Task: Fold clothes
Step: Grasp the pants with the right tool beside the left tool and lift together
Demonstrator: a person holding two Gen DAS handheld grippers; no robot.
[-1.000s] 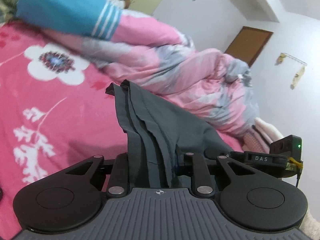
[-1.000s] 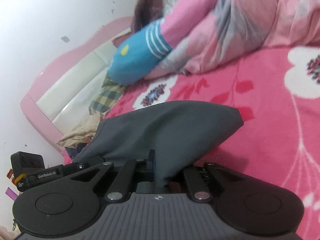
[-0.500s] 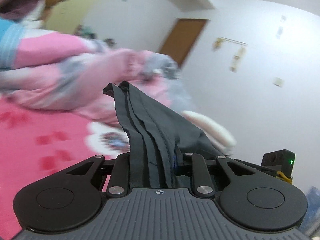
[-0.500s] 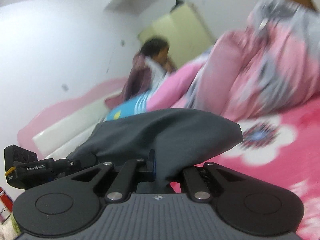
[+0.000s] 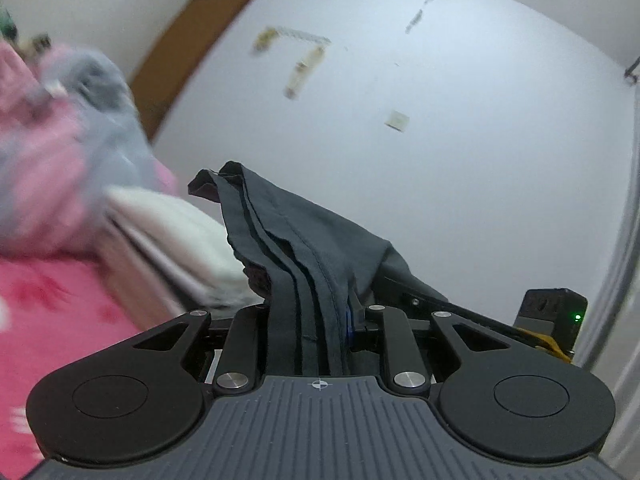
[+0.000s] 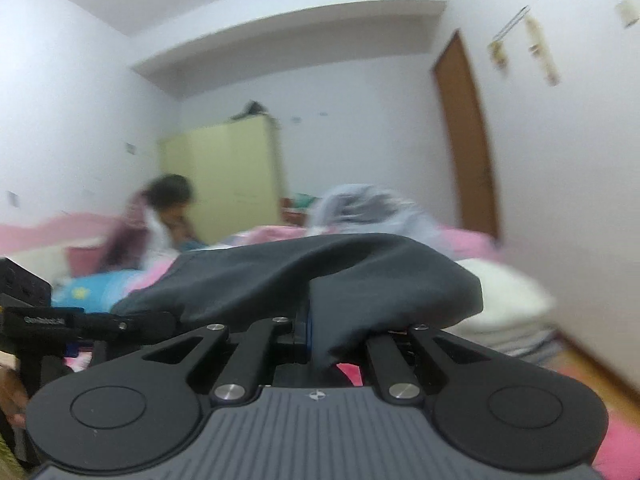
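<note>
Two sets of tongs hold one dark grey garment up above the bed, which serves as the landmark below and to the left in the left wrist view. That bed carries a bright pink cover with a red print, blurred here. On the bed lies a heaped pink and grey quilt, and just beside the quilt, at the bed's edge, sits a white pillow. Beyond the bed, a white wall carries a brown door, and a pale yellow wardrobe stands at the far side of the bed in the right wrist view. A person sits on the bed near the wardrobe, too blurred to tell more. A blue cushion with a yellow spot lies on the bed in front of that person.

The garment is off the bed, stretched between both hands. The left tongs are pressed together on several bunched layers of its cloth, which rise in folded ridges past the fingers. The right tongs pinch another part of the same garment, whose cloth drapes wide over them and hides the fingertips. A small black camera block with a green light shows at the right edge of the left wrist view.
</note>
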